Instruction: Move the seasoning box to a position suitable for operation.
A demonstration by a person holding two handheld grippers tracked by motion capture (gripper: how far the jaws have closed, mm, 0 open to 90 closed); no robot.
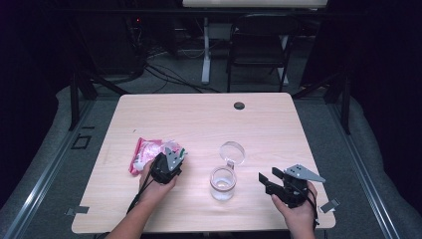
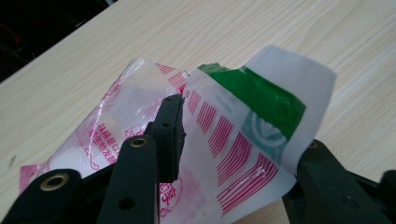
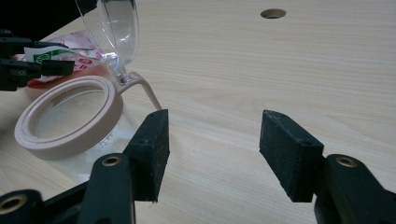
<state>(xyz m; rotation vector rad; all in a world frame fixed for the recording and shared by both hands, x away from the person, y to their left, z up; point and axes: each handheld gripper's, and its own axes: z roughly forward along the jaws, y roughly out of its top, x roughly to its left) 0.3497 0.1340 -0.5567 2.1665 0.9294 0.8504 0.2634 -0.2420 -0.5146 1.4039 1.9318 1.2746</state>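
1. Far left: dark room w/ black drapes, grey floor and a metal rail beside the table, which is light wood-grain and bare apart from the items below.
2. Left gripper is down on the snack bag at table's left-centre. In the left gripper view the bag (pink/red print, green band) sits betw. the jaws; one pad lies on its face, the other at its folded edge. Can't tell if it's truly pinched yet or just bracketed.
3. Risk: thin crinkly film could slip or fold out of a partial bite, or the bag may skid across the smooth top.
4. Centre: clear jar, hinged lid flipped open, beige rim. Risk: light and top-heavy w/ lid up, so a nudge could tip it.
5. Right: right gripper rests low near the table edge, jaws spread, nothing betw. them; jar just beside it.
6. Beyond: cable hole, chair, desk leg, cables on floor.
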